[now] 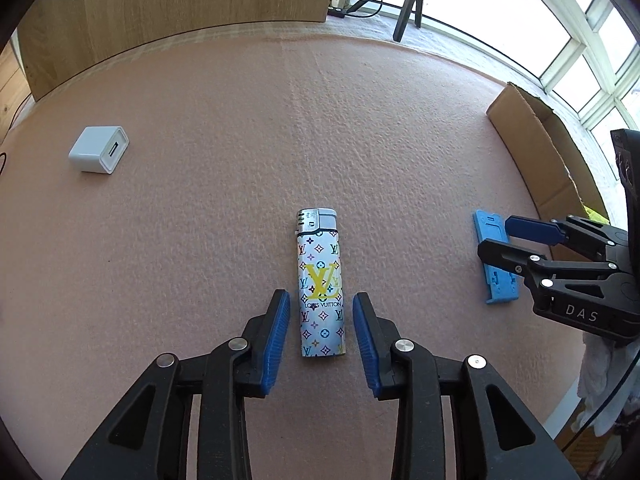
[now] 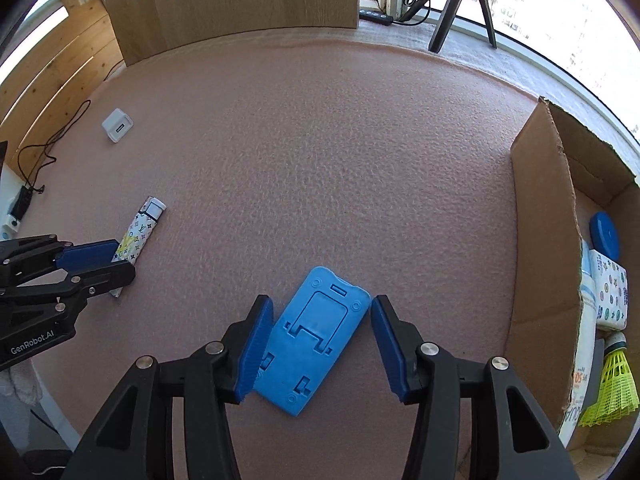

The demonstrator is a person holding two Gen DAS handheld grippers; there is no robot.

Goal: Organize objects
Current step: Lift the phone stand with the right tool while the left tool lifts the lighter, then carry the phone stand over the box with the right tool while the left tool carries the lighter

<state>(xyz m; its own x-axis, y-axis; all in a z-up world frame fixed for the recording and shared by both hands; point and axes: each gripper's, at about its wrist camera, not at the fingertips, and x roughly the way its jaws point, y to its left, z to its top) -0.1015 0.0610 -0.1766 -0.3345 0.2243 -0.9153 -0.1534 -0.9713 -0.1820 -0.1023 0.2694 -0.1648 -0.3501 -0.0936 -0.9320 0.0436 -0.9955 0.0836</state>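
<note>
The lighter (image 1: 321, 283), white with a coloured monogram print, lies flat on the pink foam mat (image 1: 240, 140), metal head pointing toward the far edge. The left gripper (image 1: 321, 336) straddles its lower half, blue pads (image 1: 276, 336) parted with a clear gap on each side, so nothing is pinched yet; it looks lined up along the lighter's length for a squeeze across the narrow sides. Off toward the mat's right edge, a blue folding phone stand (image 2: 310, 340) lies flat and skewed. The right gripper (image 2: 318, 350) brackets it the same way: the left pad seems to sit at or over one long edge, the other pad stands apart, so no real grip. Right of it, at the mat's right edge, an open cardboard box (image 2: 536, 240) already holds a yellow shuttlecock (image 2: 614, 384), a patterned packet and a blue lid, probably the destination. A white USB charger (image 1: 99, 149) waits alone near the far-left corner.
</note>
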